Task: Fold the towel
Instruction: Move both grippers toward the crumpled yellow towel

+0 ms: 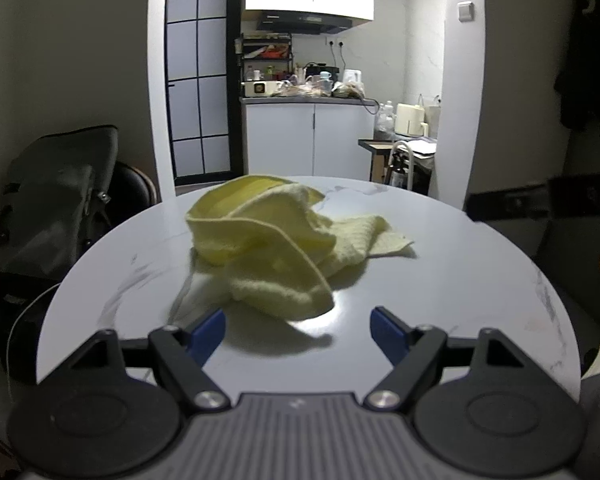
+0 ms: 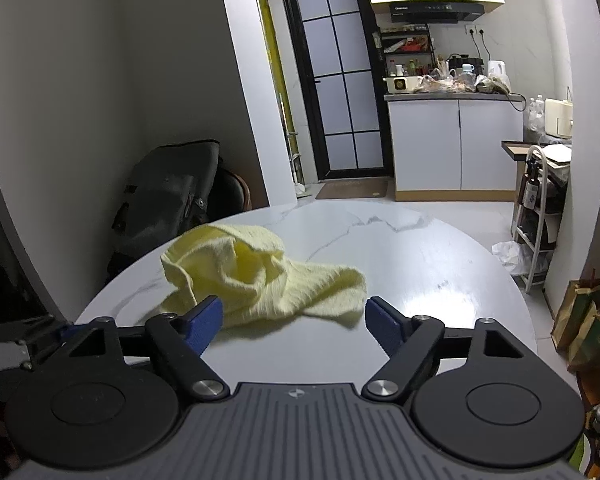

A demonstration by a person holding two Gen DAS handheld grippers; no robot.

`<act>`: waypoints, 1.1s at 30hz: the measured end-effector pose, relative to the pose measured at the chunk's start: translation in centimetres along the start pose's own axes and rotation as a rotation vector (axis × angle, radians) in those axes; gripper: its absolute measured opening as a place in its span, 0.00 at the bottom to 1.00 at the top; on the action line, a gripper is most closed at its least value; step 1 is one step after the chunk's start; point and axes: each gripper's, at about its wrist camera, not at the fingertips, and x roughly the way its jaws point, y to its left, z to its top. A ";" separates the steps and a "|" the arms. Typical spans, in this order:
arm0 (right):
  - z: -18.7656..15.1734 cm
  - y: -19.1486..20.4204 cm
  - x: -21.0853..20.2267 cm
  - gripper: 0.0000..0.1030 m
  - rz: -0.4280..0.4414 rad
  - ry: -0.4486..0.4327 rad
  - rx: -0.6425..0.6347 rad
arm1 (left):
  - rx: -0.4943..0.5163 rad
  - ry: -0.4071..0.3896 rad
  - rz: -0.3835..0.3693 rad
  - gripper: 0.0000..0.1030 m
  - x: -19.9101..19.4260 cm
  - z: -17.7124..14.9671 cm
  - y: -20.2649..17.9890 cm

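One yellow towel, crumpled (no fold showing) on counter, ahead of both grippers' wide-spread, empty fingers.

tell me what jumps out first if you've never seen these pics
The crumpled pale yellow towel grabs the eye first, heaped unfolded near the middle of the round white marble-look table. Next come the two sets of tongs with blue pads, left and right, both wide open and just short of the cloth. Behind it all sits a cluttered kitchen counter.
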 end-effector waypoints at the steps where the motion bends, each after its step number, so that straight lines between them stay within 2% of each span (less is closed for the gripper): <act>1: 0.3 0.1 0.2 0.78 0.002 -0.001 -0.007 | 0.001 0.000 0.000 0.80 0.3 0.1 -0.2; 8: 3.1 1.2 2.5 0.78 0.029 0.010 -0.059 | -0.035 0.026 0.013 0.80 2.4 0.1 -0.6; 11: 4.5 1.7 3.6 0.78 0.042 0.017 -0.081 | -0.049 0.040 0.027 0.75 3.1 0.1 -0.6; 17: 6.7 2.2 6.2 0.78 0.084 0.055 -0.109 | -0.001 0.043 0.052 0.73 3.8 0.4 -1.6; 25: 7.3 2.6 8.2 0.78 0.115 0.099 -0.193 | -0.003 0.029 0.083 0.73 4.6 1.0 -2.1; 29: 7.5 2.8 9.1 0.73 0.143 0.126 -0.264 | -0.015 0.031 0.087 0.62 5.1 1.1 -2.2; 30: 7.6 2.6 9.5 0.69 0.152 0.139 -0.285 | -0.026 0.038 0.088 0.58 5.3 1.1 -2.1; 33: 7.6 2.1 10.4 0.66 0.113 0.140 -0.302 | -0.041 0.056 0.099 0.54 5.7 0.9 -1.8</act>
